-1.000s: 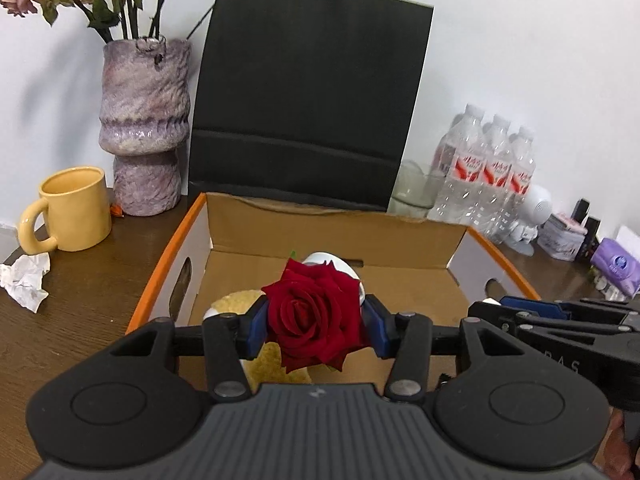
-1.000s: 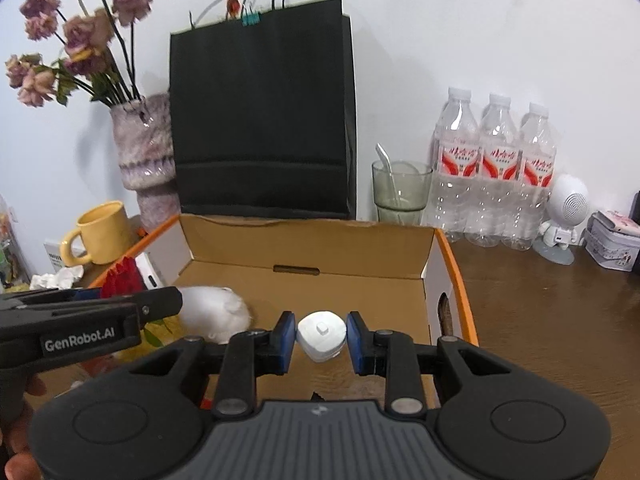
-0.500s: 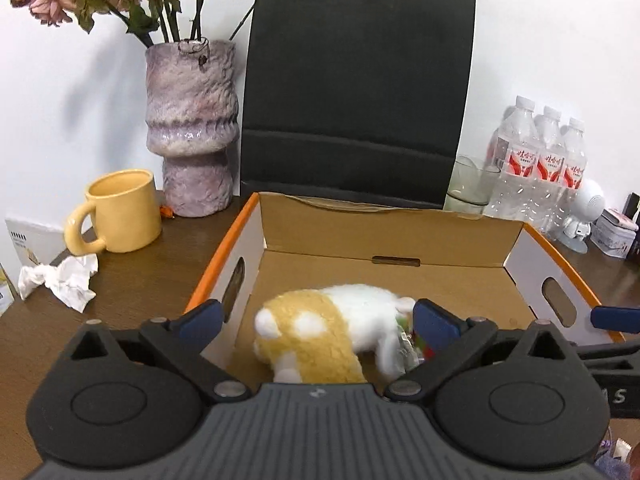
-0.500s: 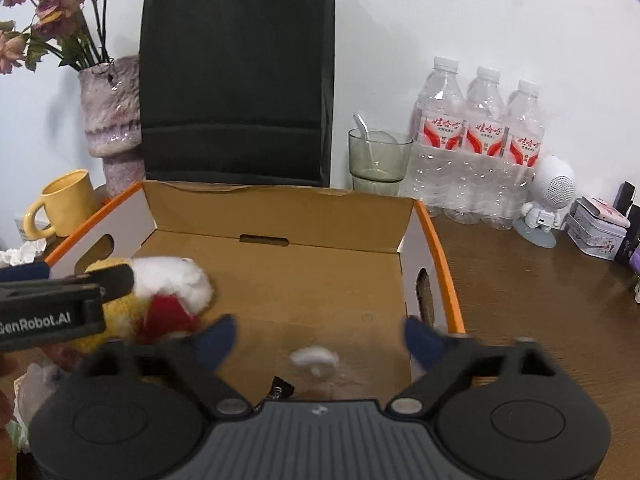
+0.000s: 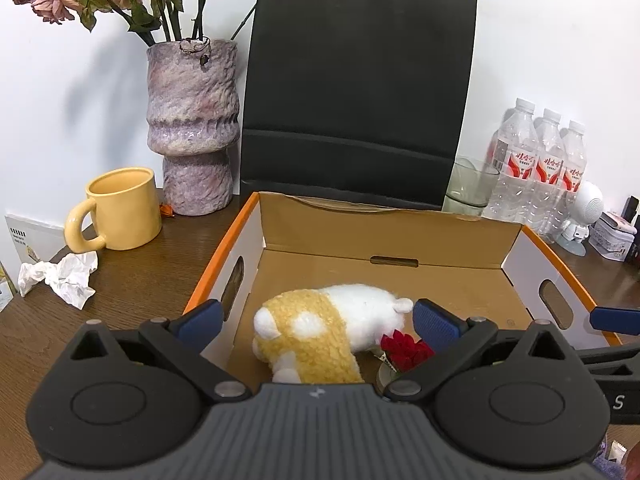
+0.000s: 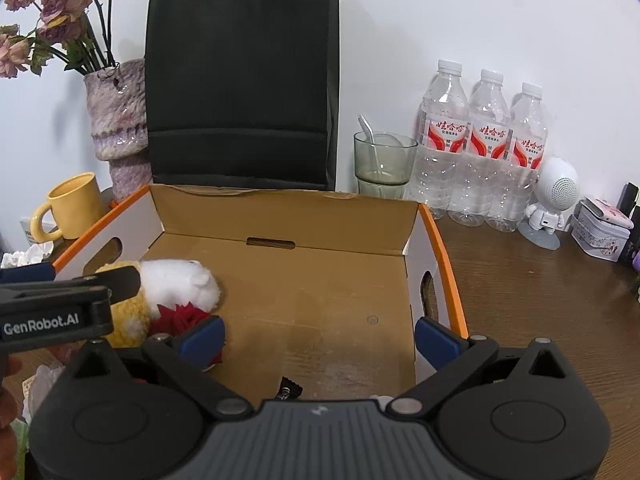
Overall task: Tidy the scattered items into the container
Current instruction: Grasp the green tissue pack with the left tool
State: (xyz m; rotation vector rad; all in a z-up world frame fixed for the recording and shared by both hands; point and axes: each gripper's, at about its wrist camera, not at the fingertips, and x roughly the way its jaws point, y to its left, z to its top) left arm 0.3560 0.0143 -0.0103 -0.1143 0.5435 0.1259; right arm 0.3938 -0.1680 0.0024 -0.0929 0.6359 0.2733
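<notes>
An open cardboard box (image 5: pixel 384 236) with orange rims stands on the wooden table; it also shows in the right wrist view (image 6: pixel 288 220). Inside lie a yellow and white plush toy (image 5: pixel 320 332) and a red rose (image 5: pixel 406 350), also seen in the right wrist view as the plush (image 6: pixel 176 284) and the rose (image 6: pixel 180 316). A small dark wrapper (image 6: pixel 289 391) lies near the box's front. My left gripper (image 5: pixel 318 322) is open and empty above the plush. My right gripper (image 6: pixel 318 338) is open and empty over the box floor.
A yellow mug (image 5: pixel 120 208), a crumpled tissue (image 5: pixel 60 276) and a purple vase (image 5: pixel 192 128) stand left of the box. A black paper bag (image 5: pixel 356 96) stands behind it. A glass (image 6: pixel 382 164), three water bottles (image 6: pixel 484 148), a white speaker figure (image 6: pixel 554 200) and a tin (image 6: pixel 600 232) stand at the right.
Both grippers opened. The left let go of the red rose, which now lies beside the plush. The right let go of a small white object, and both drew back.
</notes>
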